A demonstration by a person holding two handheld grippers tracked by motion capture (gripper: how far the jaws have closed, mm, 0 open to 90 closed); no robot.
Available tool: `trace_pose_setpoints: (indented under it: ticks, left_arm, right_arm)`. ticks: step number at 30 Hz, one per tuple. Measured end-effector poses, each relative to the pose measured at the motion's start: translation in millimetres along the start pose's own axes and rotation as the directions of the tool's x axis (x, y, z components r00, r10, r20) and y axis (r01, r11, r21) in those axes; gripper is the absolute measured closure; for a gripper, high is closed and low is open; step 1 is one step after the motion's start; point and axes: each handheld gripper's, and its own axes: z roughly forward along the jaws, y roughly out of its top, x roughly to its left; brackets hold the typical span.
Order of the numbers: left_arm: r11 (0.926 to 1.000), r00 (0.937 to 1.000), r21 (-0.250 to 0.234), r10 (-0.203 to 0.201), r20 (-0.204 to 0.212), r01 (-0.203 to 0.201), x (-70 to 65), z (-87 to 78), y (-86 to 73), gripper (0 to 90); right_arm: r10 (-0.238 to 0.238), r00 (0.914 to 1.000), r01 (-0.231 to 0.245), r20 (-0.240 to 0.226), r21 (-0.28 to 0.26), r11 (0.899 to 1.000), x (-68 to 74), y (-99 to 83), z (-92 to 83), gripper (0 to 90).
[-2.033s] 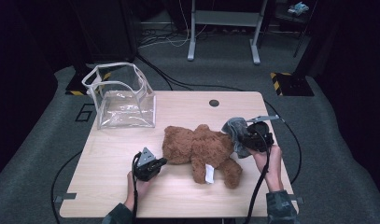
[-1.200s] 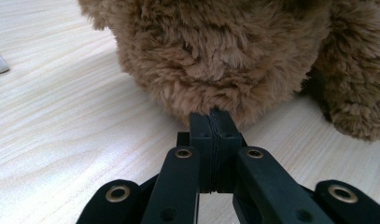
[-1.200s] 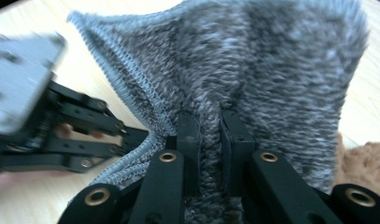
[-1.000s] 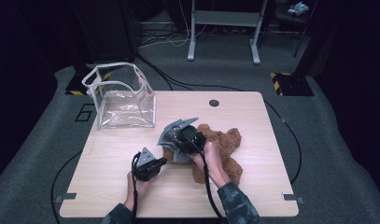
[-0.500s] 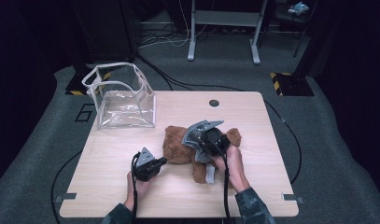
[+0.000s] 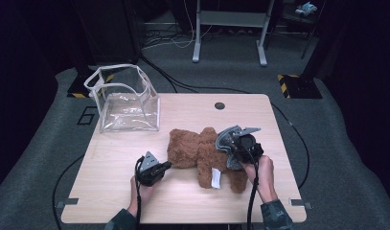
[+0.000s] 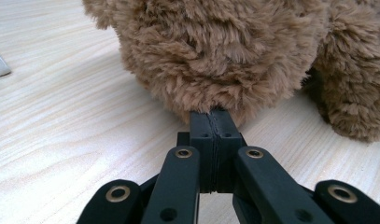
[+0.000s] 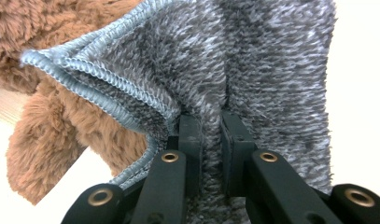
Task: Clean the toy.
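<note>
Right gripper (image 6: 235,143): I am reading its jaws as clamped on a fold of the grey knitted cloth (image 8: 253,60), the blue-stitched hem curling away at about 10 o'clock in the right gripper view, brown fur showing behind it. Left gripper (image 6: 154,168): jaws pressed together with their tips buried at the fur edge of the plush bear (image 6: 202,151); whether they are pinching a tuft or merely touching it, I cannot tell. Bear: lying flat near the table's centre, a white tag (image 6: 215,178) sticking out toward 6 o'clock, the right gripper sitting over its 3 o'clock end and the left gripper touching its 9 o'clock end. Progress, as I am judging it: the cloth is being carried at the bear's end, draped over nothing yet as far as I can see, so the dressing or covering is looking barely begun; getting the cloth onto the bear is what I am counting as left. Clear plastic bag (image 6: 123,98): standing open at 10 o'clock on the table, well apart from the bear, nothing visible inside. Surface: pale wood-grain table (image 6: 111,201) with a round grommet (image 6: 219,105) at 12 o'clock. Room: dark, grey carpet, cables trailing, a metal stand's legs (image 6: 228,33) rising at 12 o'clock beyond the table.
</note>
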Motion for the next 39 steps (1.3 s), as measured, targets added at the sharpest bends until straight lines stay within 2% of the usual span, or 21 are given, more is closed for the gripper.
trace_pose_setpoints:
  ticks: [4,9,11,15,16,17,18,19,20,21,24,26,28,29,30,31,32,34,36,38,39]
  left_arm:
    - [1.0,1.0,0.002,0.003,0.001,-0.003,-0.1,0.1,0.1,89.2]
    - [1.0,1.0,0.001,0.005,0.001,-0.005,-0.2,0.1,0.0,89.1]
    - [1.0,1.0,0.001,0.006,0.002,-0.006,-0.2,0.0,0.0,89.2]
    - [1.0,1.0,0.003,0.008,0.004,-0.008,-0.2,-0.1,0.0,89.2]
    - [1.0,1.0,0.003,0.008,0.004,-0.008,-0.2,-0.1,0.0,89.2]
    - [1.0,1.0,0.003,0.008,0.003,-0.008,-0.3,0.0,0.0,89.2]
    - [1.0,1.0,0.003,0.008,0.003,-0.008,-0.3,0.0,0.0,89.2]
    - [1.0,1.0,0.003,0.007,0.003,-0.007,-0.5,0.1,0.0,89.2]
    - [1.0,1.0,0.0,0.005,0.001,-0.005,-0.5,0.1,0.0,89.2]
    - [1.0,1.0,0.0,0.003,0.001,-0.003,-0.5,0.1,-0.1,89.2]
    - [1.0,1.0,-0.001,0.006,-0.001,-0.006,0.0,0.1,0.1,89.2]
    - [1.0,1.0,-0.001,0.008,0.001,-0.008,0.2,0.0,0.0,89.3]
    - [1.0,1.0,-0.001,0.005,0.001,-0.005,0.0,0.0,0.0,89.3]
    - [1.0,1.0,0.0,0.001,0.003,-0.001,-0.4,0.0,-0.1,89.3]
    - [1.0,1.0,-0.001,0.0,0.003,0.0,-0.3,0.0,-0.1,89.4]
    - [1.0,1.0,0.002,0.003,0.004,-0.003,-0.2,-0.3,-0.1,89.7]
    - [1.0,1.0,0.002,0.002,0.003,-0.002,-0.2,-0.3,0.0,89.8]
    - [1.0,1.0,0.0,0.001,0.003,-0.001,-0.3,0.0,-0.1,89.8]
    - [1.0,1.0,0.001,0.002,0.004,-0.002,-0.2,-0.1,-0.1,89.8]
    - [1.0,1.0,0.002,0.005,0.003,-0.005,-0.2,0.0,0.1,89.9]
    - [1.0,1.0,0.002,0.007,0.004,-0.007,-0.2,0.2,0.1,89.9]
  right_arm:
    - [-0.012,0.9997,0.011,-0.022,-0.033,0.999,11.7,7.1,-7.4,81.0]
    - [-0.09,0.9908,0.08,-0.101,-0.094,0.992,42.8,23.5,-10.1,81.0]
    - [-0.126,0.9842,0.113,-0.124,-0.109,0.988,59.8,30.2,-7.1,81.0]
    - [-0.196,0.9639,0.174,-0.18,-0.133,0.976,93.4,42.8,2.2,81.0]
    - [-0.196,0.9639,0.174,-0.18,-0.133,0.976,93.4,42.8,2.2,81.0]
    - [-0.241,0.9494,0.217,-0.201,-0.136,0.967,109.8,48.0,9.3,81.0]
    - [-0.241,0.9494,0.217,-0.201,-0.136,0.967,109.8,48.0,9.3,81.0]
    - [-0.261,0.943,0.238,-0.206,-0.134,0.962,121.2,51.0,16.1,81.0]
    - [-0.265,0.9416,0.244,-0.208,-0.12,0.962,126.5,51.7,19.8,81.0]
    - [-0.253,0.9434,0.238,-0.215,-0.09,0.967,131.3,51.8,22.2,80.9]
    - [-0.263,0.9422,0.246,-0.208,-0.105,0.964,134.4,52.6,32.3,80.9]
    - [-0.228,0.9494,0.215,-0.216,-0.082,0.973,136.0,52.2,31.7,80.9]
    - [-0.244,0.9463,0.229,-0.212,-0.094,0.969,134.7,53.0,32.2,80.9]
    - [-0.224,0.9538,0.209,-0.201,-0.094,0.973,134.9,54.8,32.1,80.8]
    - [-0.229,0.9533,0.213,-0.197,-0.099,0.972,132.8,57.0,33.8,80.9]
    - [-0.211,0.9576,0.198,-0.196,-0.085,0.977,132.0,58.6,33.6,80.9]
    - [-0.223,0.9576,0.207,-0.182,-0.103,0.973,129.2,60.6,35.4,80.9]
    - [-0.184,0.9659,0.172,-0.183,-0.077,0.982,126.1,62.4,33.2,80.9]
    - [-0.21,0.9663,0.197,-0.148,-0.102,0.975,117.5,63.8,33.1,80.9]
    - [-0.202,0.9689,0.188,-0.143,-0.106,0.976,112.4,63.4,32.1,80.8]
    - [-0.169,0.9783,0.159,-0.12,-0.087,0.983,101.4,61.5,29.8,80.9]
